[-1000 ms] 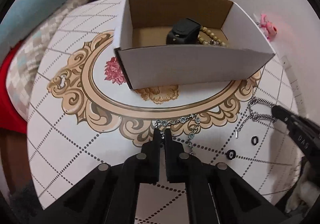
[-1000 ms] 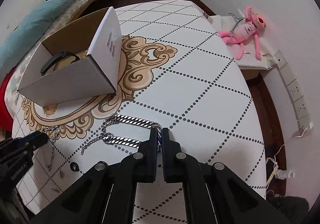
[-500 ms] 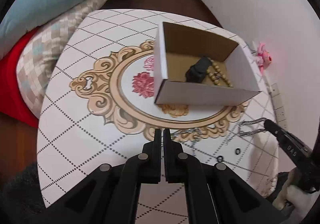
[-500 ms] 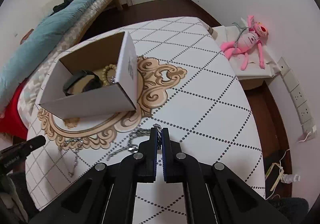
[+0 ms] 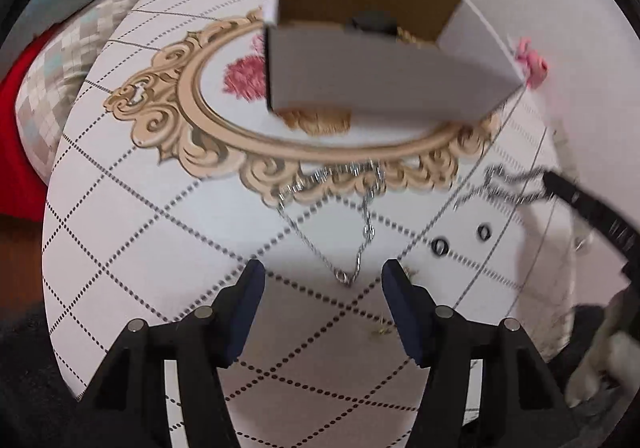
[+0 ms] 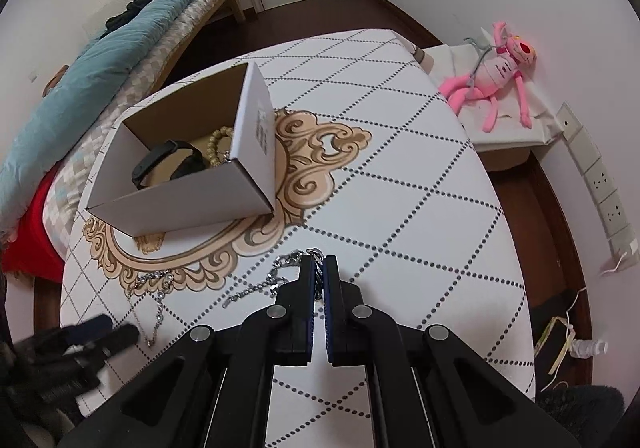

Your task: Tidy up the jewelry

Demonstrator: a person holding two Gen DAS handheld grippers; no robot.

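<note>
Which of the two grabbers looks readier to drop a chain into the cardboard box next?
Probably the right. The right gripper is already shut on the thick silver chain, so it mainly needs carrying to the box. The left gripper is open, with the thin necklace lying on the table ahead of it, ungrasped.

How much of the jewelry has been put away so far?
Done: a black band and beads lie in the box. In hand: the right gripper is shut on the thick chain. Left: the thin chain before the open left gripper, plus two small rings on the table.
</note>
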